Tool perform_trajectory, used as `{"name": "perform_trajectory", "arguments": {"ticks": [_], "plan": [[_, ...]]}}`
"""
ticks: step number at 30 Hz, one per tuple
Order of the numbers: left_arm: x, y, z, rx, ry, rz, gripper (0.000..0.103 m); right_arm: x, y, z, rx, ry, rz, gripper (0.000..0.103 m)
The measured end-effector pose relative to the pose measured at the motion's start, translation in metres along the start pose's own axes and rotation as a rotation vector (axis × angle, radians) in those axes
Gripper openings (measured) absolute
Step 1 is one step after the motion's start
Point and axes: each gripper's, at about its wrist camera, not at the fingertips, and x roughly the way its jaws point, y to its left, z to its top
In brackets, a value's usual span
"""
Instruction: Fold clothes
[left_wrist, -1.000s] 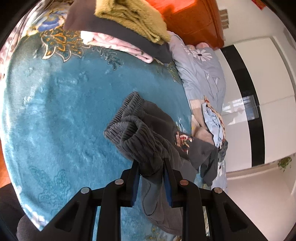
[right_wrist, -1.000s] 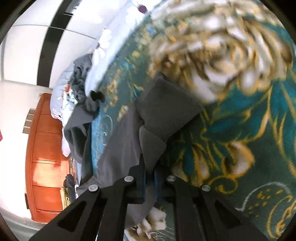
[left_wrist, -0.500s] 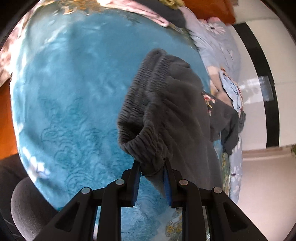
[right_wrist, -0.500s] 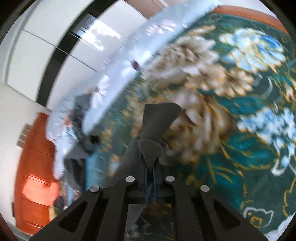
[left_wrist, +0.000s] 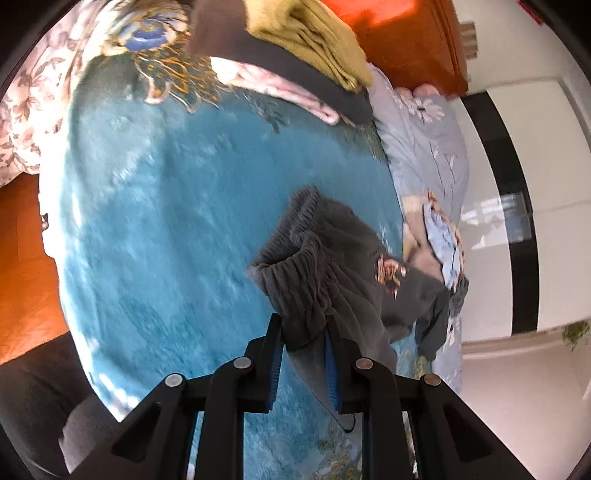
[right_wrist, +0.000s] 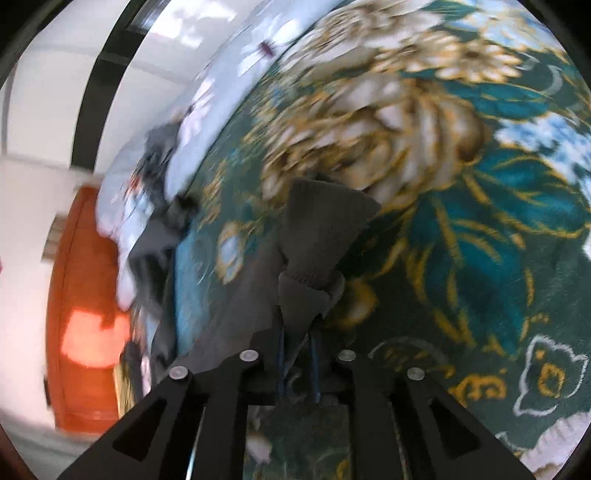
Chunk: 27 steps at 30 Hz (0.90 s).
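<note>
Left wrist: left gripper (left_wrist: 303, 334) tilted down, jaws pinching grey trousers (left_wrist: 314, 266) | right gripper (right_wrist: 297, 338) jaws just easing apart, cuff between

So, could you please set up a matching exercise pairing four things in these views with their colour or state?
Things:
1. grey garment
2. yellow cloth
3. blanket
4. headboard

Colour or state:
A. orange wood
B. folded on top of the pile at the far end of the bed
C. teal, spread over the bed
D. gripped at its ribbed band by the left hand-held gripper

Pairs: 1-D, 2-B, 3-C, 4-A
</note>
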Motion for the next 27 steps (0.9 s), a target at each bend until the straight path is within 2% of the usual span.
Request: {"name": "perform_trajectory", "arguments": {"ticks": [2,3,4,7,9,12,13,15,18,20,23,27], "plan": [[-0.004,0.008,0.008,-0.01,-0.02,0.015,0.022,-0.004,0.015,-0.002,-0.075,0.031,-0.032,0.034],[-0.007,0.012,0.011,-0.008,-0.041,0.046,0.017,-0.008,0.023,-0.002,-0.12,0.028,-0.077,0.046],[-0.01,0.017,0.015,-0.008,-0.066,0.079,0.011,-0.011,0.028,-0.001,-0.151,0.022,-0.109,0.049],[-0.018,0.037,0.025,-0.061,-0.081,0.075,0.01,-0.026,0.039,0.005,-0.191,-0.044,-0.195,0.049],[-0.018,0.043,0.027,-0.069,-0.07,0.08,0.01,-0.028,0.045,0.014,-0.2,-0.093,-0.192,0.049],[-0.012,0.038,0.027,-0.051,-0.054,0.057,0.011,-0.015,0.061,0.026,-0.194,-0.14,-0.132,0.049],[-0.008,0.033,0.026,-0.041,-0.051,0.037,0.011,-0.005,0.069,0.028,-0.191,-0.138,-0.094,0.054],[0.001,0.019,0.027,-0.013,-0.042,0.023,0.014,0.025,0.088,0.033,-0.183,-0.1,0.004,0.059],[0.013,0.0,0.028,0.016,-0.037,0.023,0.014,0.072,0.116,0.041,-0.18,-0.052,0.126,0.06],[0.019,-0.009,0.028,0.034,-0.027,0.009,0.016,0.1,0.13,0.051,-0.163,-0.048,0.162,0.064],[0.028,-0.016,0.03,0.046,-0.009,0.0,0.021,0.142,0.151,0.07,-0.135,-0.047,0.209,0.065],[0.036,-0.014,0.033,0.026,0.005,-0.008,0.022,0.187,0.163,0.097,-0.048,-0.066,0.269,0.065]]}}
